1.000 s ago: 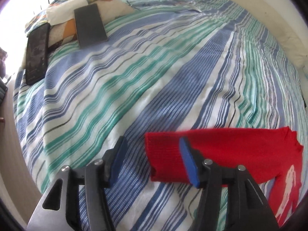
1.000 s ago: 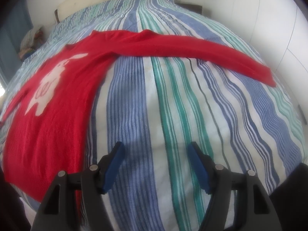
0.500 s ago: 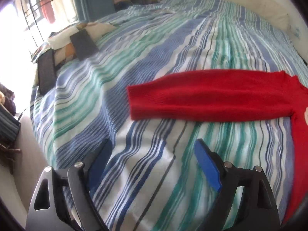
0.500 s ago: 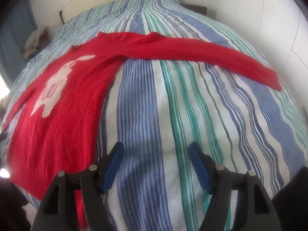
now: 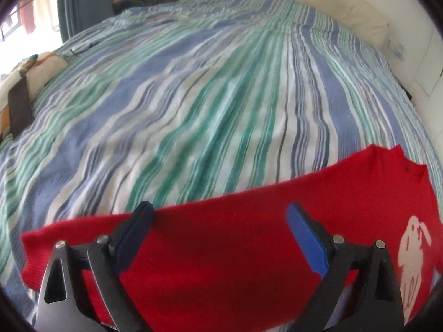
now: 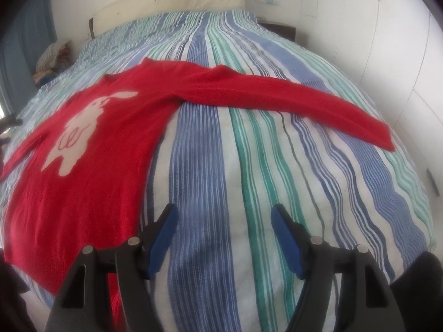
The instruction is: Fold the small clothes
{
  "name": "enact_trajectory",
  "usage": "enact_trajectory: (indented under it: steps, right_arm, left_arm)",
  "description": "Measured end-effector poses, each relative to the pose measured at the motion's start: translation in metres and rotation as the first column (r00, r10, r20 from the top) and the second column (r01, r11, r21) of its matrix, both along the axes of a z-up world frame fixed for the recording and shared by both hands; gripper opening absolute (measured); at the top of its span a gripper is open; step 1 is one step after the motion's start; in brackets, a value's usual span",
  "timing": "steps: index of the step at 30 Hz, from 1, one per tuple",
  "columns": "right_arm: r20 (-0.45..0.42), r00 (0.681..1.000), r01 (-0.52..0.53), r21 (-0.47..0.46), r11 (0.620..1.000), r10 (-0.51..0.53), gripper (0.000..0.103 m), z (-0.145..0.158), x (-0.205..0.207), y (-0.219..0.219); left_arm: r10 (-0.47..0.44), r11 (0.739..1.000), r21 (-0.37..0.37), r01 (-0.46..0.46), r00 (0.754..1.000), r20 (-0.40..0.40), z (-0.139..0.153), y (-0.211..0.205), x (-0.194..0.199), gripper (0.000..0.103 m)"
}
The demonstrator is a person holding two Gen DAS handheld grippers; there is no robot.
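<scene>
Red sweater [image 6: 91, 149] lies flat, front up, on the striped bedspread [image 6: 249, 166], pale rabbit motif [image 6: 83, 127] on the chest; in the right wrist view one sleeve [image 6: 290, 102] stretches out to the right across the stripes, cuff well away from the body. In the left wrist view the other sleeve [image 5: 207, 249] now runs right under the left gripper [image 5: 221, 238] — half a second ago it lay further ahead of the fingers, with bare bedspread between. Left gripper's jaws are spread wide, straddling the sleeve, nothing clamped; whether the blue pads [image 5: 307, 243] touch the knit can't be told. Cuff end of that sleeve sits at lower left, the rabbit motif [image 5: 412, 254] at far right. Right gripper [image 6: 224, 238] also wide open, holding nothing, over bare bedspread just beside the sweater's hem side — much the same spot as half a second ago, though the view has tipped so more of the headboard [image 6: 171, 2] shows. On the far left edge of the bed, left wrist view, a patterned pillow [image 5: 36, 66] with a dark flat strip [image 5: 19, 108] lying on it, closer to frame edge than before. No containers in view. A heap of clothes [image 6: 52, 58] sits beside the bed near the curtain [image 6: 25, 41].
</scene>
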State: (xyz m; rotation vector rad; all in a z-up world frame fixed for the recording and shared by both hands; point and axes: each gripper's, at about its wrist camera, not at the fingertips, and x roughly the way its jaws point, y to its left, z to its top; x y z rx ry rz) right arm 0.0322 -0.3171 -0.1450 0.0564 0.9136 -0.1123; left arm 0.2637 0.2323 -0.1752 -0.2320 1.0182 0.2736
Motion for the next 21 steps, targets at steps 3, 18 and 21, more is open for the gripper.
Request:
enact_trajectory:
  steps: [3,18,21]
  right_arm:
    - [-0.022,1.000,-0.012,-0.011,1.000,0.012,0.069,-0.004,0.003,0.003]
    - [-0.073,0.996,-0.041,0.009,0.999,0.042,0.071,-0.018,0.008,0.009]
    - [-0.072,0.997,-0.038,0.007,0.999,0.038,0.071,-0.017,0.008,0.009]
  left_arm:
    - [-0.044,0.989,0.144,0.026,0.991,0.126,-0.014,-0.019,-0.022,0.102]
    - [-0.045,0.989,0.144,0.029,0.993,0.105,-0.014,-0.017,-0.018,0.102]
    - [-0.044,0.989,0.143,0.029,0.993,0.106,-0.014,-0.017,-0.019,0.102]
